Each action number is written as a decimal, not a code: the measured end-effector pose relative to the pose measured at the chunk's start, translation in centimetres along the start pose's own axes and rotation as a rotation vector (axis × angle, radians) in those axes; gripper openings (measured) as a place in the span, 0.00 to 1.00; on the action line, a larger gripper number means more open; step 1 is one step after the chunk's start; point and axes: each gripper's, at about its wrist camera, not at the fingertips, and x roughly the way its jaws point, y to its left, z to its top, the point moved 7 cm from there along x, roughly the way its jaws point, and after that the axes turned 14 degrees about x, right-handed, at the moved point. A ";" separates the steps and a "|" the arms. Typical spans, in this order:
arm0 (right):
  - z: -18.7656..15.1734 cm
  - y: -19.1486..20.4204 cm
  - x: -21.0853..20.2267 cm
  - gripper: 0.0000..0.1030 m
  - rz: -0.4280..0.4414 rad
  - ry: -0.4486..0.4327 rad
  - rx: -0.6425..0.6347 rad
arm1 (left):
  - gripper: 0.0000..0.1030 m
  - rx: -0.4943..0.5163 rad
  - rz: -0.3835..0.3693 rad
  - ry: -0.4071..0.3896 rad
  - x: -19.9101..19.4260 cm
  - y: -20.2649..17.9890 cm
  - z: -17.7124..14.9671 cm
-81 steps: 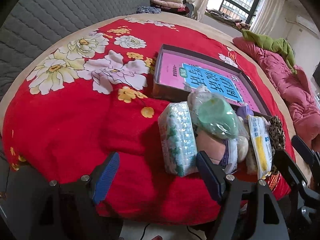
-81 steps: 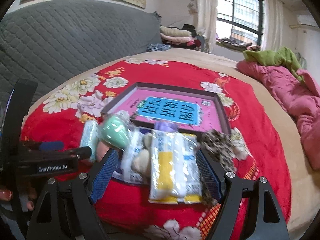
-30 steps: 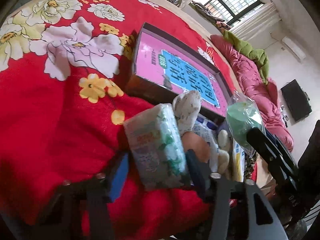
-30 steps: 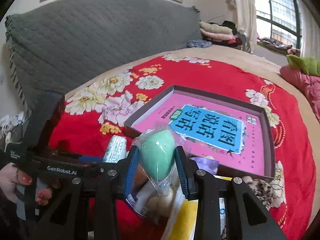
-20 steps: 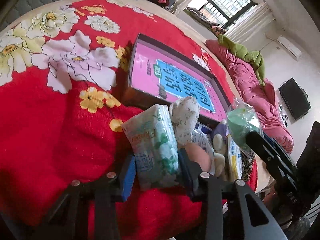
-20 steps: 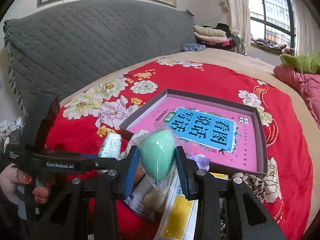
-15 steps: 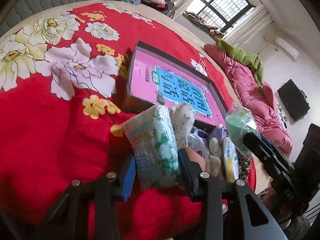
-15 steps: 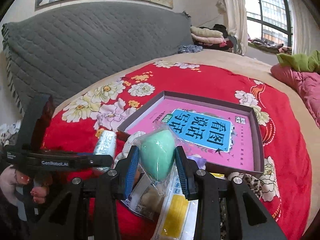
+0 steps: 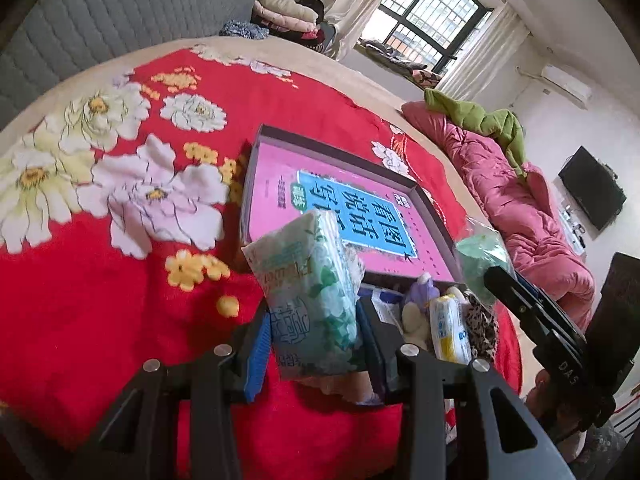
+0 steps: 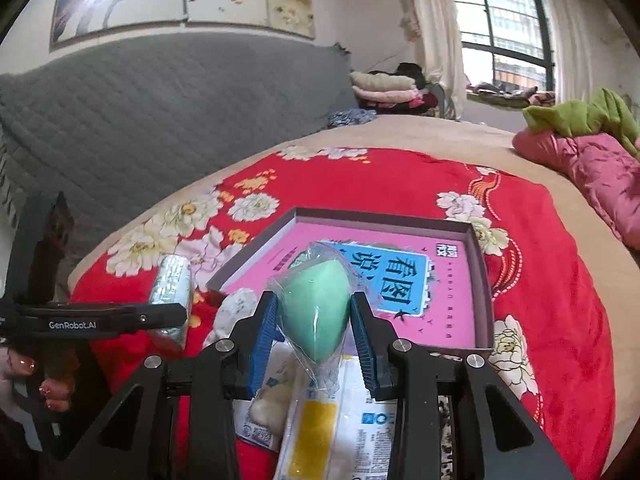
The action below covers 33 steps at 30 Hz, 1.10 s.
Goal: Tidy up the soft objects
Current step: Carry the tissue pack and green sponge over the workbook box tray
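The left hand-held gripper point(image 9: 312, 344) is closed on a tissue pack point(image 9: 310, 300). The pack is up off the bed point(image 9: 100, 288), just in front of the box point(image 9: 424, 200). The right hand-held gripper point(image 10: 314, 334) is closed on a green sponge point(image 10: 316, 312) in a clear bag. The sponge is also up in the air, just in front of the box's near wall.

The box is flat and open, with a pink and blue floor and nothing in it. More soft things lie in a pile point(image 10: 320, 412) on the bed, right in front of the box: a yellow and white pack, a fluffy pale thing, and a spotted cloth.

The tissue pack looks light and squashy. Its wrap is smooth and may slip, so holding it around the middle, as now, seems best. A hard squeeze would only dent it, not break it.

The sponge looks very light and bouncy. The blue pads point(image 10: 262, 336) press on its fat sides through the bag. The bag is loose and shiny, so the sponge could slide inside it. Grabbing the sponge itself, not just the bag's loose tail, seems safer.

I think both things go into the box next. They can be dropped in gently, since nothing here looks breakable.
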 end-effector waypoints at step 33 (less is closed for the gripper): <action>4.9 -8.3 1.6 0.37 -0.165 -0.113 0.068 | 0.40 0.080 0.199 0.035 5.2 -0.1 6.4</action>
